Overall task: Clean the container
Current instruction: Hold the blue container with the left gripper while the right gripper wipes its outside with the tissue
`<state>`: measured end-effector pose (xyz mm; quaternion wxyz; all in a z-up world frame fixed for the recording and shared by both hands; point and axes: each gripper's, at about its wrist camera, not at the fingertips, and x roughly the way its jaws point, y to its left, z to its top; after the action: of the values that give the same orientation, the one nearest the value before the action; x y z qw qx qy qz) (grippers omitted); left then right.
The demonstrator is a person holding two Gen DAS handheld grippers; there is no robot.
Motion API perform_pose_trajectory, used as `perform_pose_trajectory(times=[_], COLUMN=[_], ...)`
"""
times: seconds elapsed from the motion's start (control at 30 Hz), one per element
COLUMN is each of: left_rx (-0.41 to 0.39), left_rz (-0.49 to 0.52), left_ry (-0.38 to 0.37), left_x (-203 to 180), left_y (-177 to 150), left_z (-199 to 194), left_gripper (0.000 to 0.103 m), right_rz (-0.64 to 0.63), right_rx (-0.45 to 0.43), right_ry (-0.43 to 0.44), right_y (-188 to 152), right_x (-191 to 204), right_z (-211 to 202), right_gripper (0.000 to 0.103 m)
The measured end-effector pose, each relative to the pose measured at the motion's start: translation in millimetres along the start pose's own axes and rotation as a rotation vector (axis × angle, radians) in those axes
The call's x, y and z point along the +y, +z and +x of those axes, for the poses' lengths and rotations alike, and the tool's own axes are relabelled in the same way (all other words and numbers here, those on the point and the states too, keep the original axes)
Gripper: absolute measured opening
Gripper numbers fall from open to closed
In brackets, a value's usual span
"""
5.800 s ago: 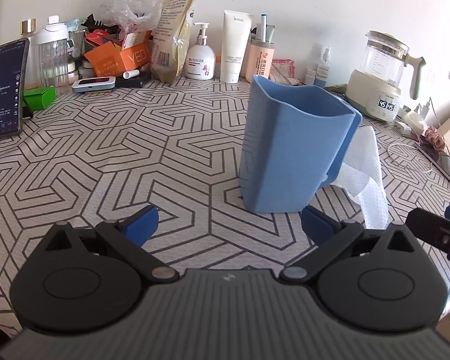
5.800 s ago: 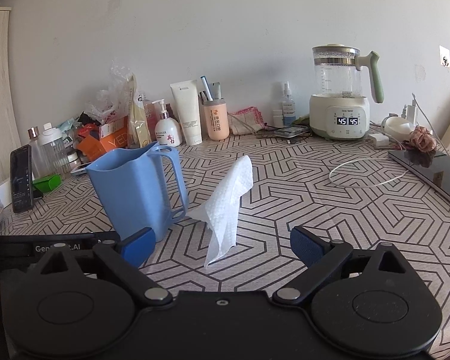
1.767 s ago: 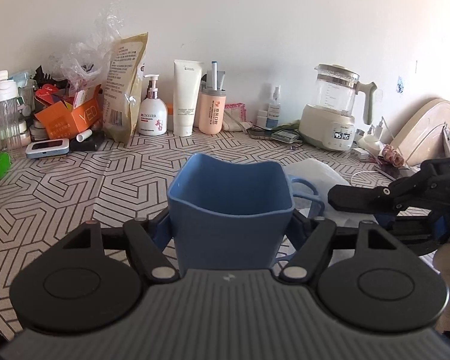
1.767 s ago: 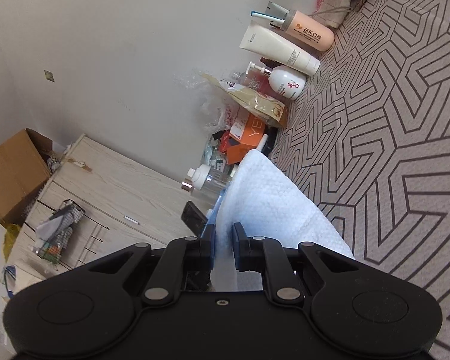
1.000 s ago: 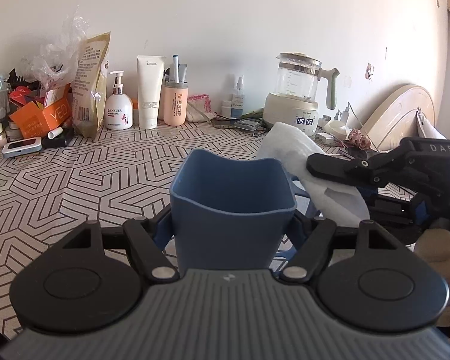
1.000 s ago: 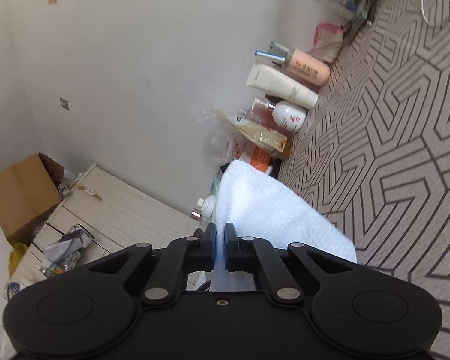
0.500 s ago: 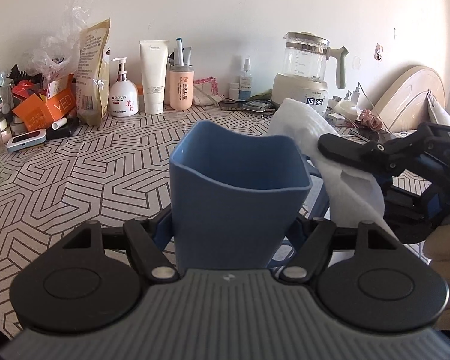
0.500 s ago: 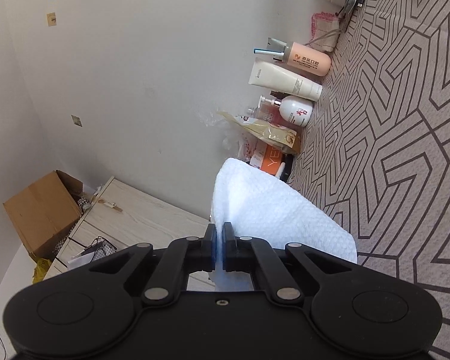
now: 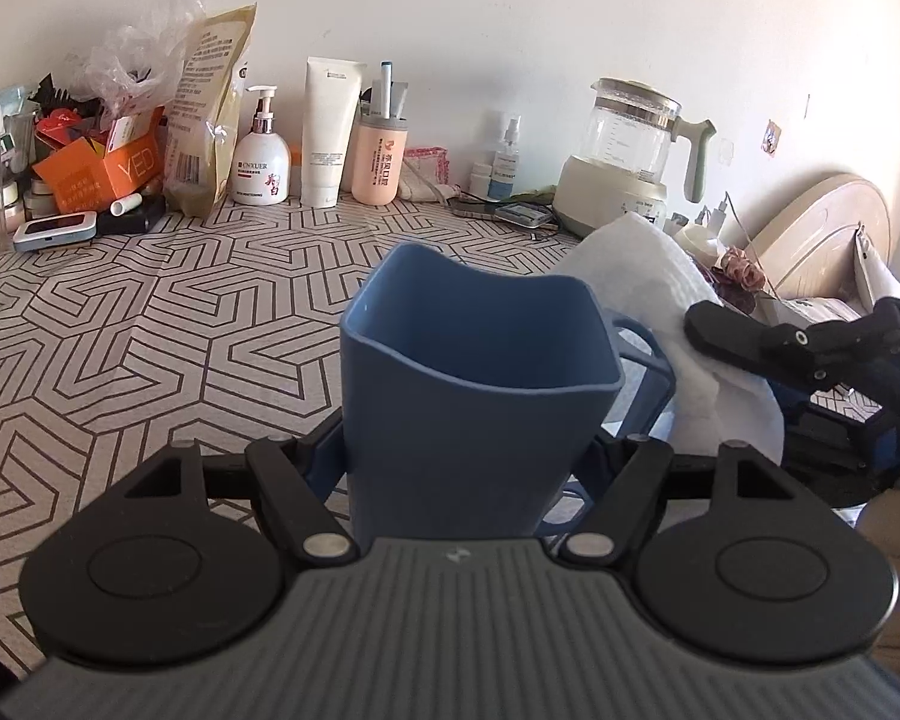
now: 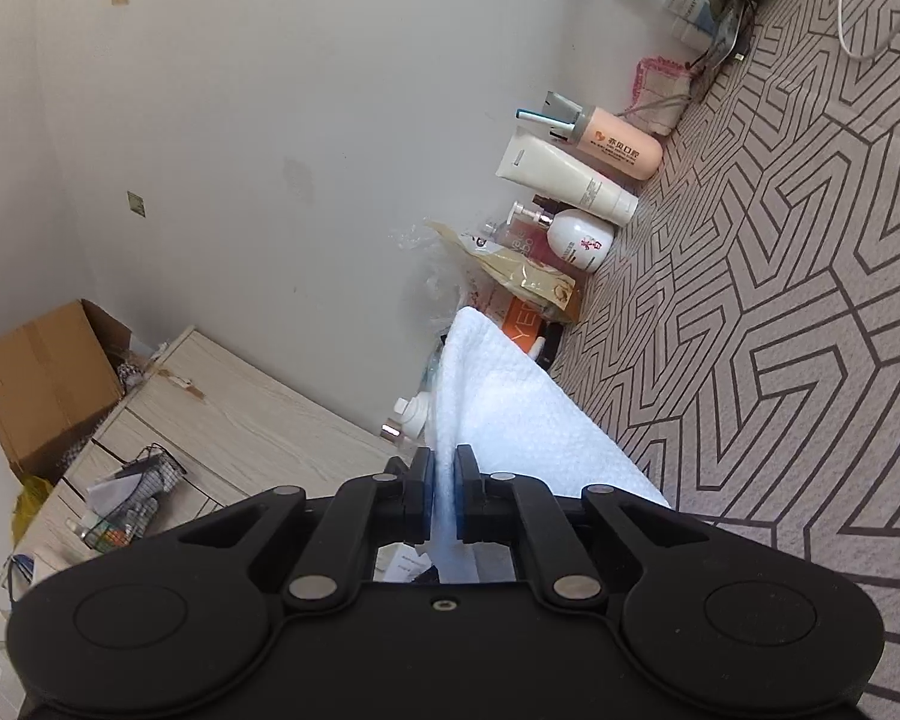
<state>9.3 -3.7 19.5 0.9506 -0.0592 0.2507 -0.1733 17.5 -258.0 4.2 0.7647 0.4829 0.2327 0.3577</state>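
My left gripper (image 9: 462,450) is shut on the blue plastic jug (image 9: 474,384) and holds it upright above the table, its open mouth up and its handle to the right. My right gripper (image 10: 444,480) is shut on a white paper towel (image 10: 510,414) that drapes forward from between its fingers. In the left wrist view the towel (image 9: 660,300) hangs just right of the jug's handle, with the right gripper (image 9: 810,360) behind it. The jug does not show in the right wrist view.
The patterned table (image 9: 150,312) carries clutter along the wall: a snack bag (image 9: 210,108), a pump bottle (image 9: 261,150), a white tube (image 9: 330,126), a peach cup (image 9: 381,159), an orange box (image 9: 96,174) and a glass kettle (image 9: 630,156). A wooden dresser (image 10: 210,420) stands beyond.
The jug has stayed clamped in my left gripper, and that view has dipped and turned slightly left. The towel in my right gripper has stayed beside the jug's handle, shifting a little right.
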Motion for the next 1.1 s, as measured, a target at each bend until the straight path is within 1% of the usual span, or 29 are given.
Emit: perform_pose_trajectory(times=[0.07, 0.1, 0.13, 0.17, 0.3, 0.5, 0.6, 0.73, 0.77, 0.93, 1.1], left_rx=[-0.001, 0.0, 0.0, 0.0, 0.0, 0.003, 0.008, 0.013, 0.013, 0.012, 0.014], left_rz=[-0.005, -0.009, -0.013, -0.014, -0.007, -0.003, 0.012, 0.029, 0.031, 0.048, 0.058], left_ry=[0.0, -0.004, -0.008, -0.009, 0.001, 0.006, 0.017, 0.032, 0.034, 0.051, 0.048], left_x=[2, 3, 3, 4, 3, 2, -1, -6, -6, -9, -10], left_y=[0, 0, 0, 0, -1, 0, -1, -1, -1, -2, -3], left_z=[0, -1, -1, -1, 0, 0, 0, 0, 0, 0, -1], left_gripper=[0.073, 0.073, 0.073, 0.073, 0.073, 0.075, 0.075, 0.075, 0.075, 0.075, 0.075], right_rz=[0.018, 0.031, 0.05, 0.071, 0.146, 0.188, 0.171, 0.087, 0.075, 0.065, 0.055], right_rx=[0.002, 0.004, 0.003, 0.003, 0.013, 0.015, 0.024, 0.012, 0.013, 0.022, 0.03], right_ry=[-0.013, -0.02, -0.022, -0.02, 0.039, 0.034, 0.007, -0.09, -0.102, -0.13, -0.154], right_y=[0, 0, 0, -1, -3, -5, -5, -6, -6, -6, -6], right_x=[-6, -10, -15, -20, -32, -39, -38, -30, -30, -33, -34], right_z=[1, 2, 2, 3, 6, 4, 2, 0, 0, 0, 1], right_gripper=[0.007, 0.014, 0.029, 0.034, 0.034, 0.035, 0.035, 0.035, 0.035, 0.035, 0.035])
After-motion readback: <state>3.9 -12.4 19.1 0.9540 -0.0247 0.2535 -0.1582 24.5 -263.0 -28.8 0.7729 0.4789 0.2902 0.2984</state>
